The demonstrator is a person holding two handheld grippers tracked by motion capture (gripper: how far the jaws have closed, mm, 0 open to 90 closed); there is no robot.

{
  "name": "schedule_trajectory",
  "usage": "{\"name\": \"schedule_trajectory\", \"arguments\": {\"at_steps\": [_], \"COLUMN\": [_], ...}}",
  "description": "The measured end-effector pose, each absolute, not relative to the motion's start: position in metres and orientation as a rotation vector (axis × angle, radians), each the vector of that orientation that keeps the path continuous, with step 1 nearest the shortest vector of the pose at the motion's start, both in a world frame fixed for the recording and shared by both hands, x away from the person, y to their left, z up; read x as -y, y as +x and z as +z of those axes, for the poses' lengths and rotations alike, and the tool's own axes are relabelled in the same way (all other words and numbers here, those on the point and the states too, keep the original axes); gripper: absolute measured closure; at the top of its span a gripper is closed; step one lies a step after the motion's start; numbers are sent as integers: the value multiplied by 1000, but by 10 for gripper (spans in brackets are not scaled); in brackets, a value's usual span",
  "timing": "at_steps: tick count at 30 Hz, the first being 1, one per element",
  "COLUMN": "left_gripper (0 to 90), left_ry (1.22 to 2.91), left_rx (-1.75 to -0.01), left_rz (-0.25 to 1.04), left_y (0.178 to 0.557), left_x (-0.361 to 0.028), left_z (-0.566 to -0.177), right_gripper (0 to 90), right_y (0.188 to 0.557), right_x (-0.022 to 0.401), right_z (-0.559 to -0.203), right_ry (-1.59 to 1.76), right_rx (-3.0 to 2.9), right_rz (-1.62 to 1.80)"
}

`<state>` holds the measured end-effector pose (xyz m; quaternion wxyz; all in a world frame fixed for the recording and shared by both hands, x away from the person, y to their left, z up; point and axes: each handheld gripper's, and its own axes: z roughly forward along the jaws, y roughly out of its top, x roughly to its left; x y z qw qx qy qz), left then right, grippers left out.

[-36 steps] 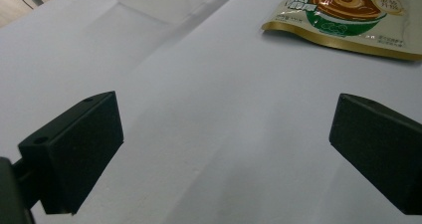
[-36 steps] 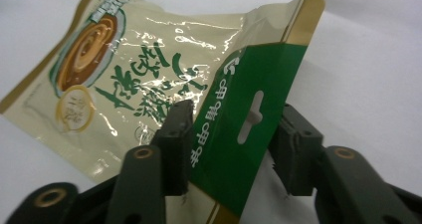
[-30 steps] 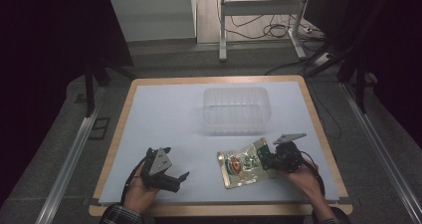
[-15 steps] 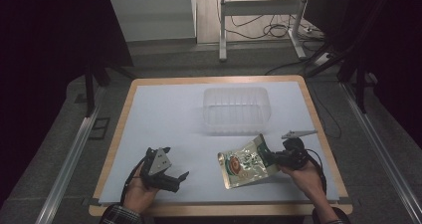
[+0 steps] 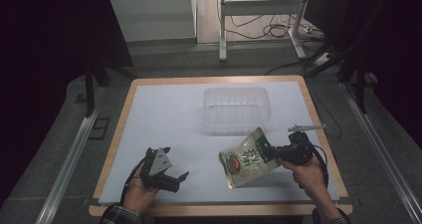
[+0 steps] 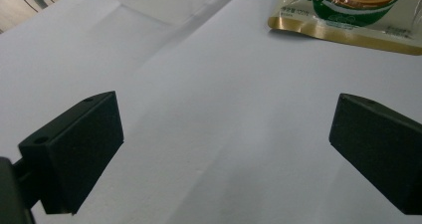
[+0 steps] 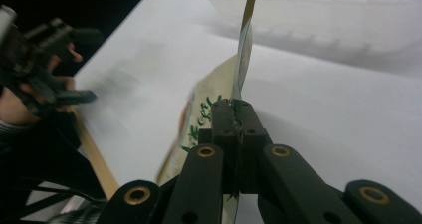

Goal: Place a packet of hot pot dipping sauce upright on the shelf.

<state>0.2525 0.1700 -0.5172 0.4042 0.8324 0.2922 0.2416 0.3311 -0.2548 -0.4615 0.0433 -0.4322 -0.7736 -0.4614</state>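
right gripper (image 5: 272, 153): we see it clamped on the pouch's (image 5: 247, 158) right edge, near the tabletop's (image 5: 164, 114) front right.
pouch: tilted up on that side, its lower edge still down.
tub (image 5: 235, 109): just beyond the pouch, toward the far edge; we judge the carry goes that way.
left gripper (image 5: 171, 173): spread wide and empty, near the front-left corner, farther off.

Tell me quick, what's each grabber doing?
Left gripper: open, holding nothing.
Right gripper: closed on the edge of the snack pouch.
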Motion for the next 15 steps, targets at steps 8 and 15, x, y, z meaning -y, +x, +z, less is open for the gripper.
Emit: {"name": "schedule_trajectory", "arguments": {"at_steps": [8, 15], "left_gripper": [4, 4], "left_ry": [2100, 2106], "left_rx": [-738, -735], "left_rz": [611, 614], "left_y": [252, 253], "left_x": [-170, -170], "left_z": [-517, -517], "right_gripper": [891, 891], "right_y": [332, 332], "right_x": [249, 249], "right_z": [-440, -426], "right_ry": [-1262, -1260], "right_rx": [2289, 2276], "right_rz": [-1465, -1496]}}
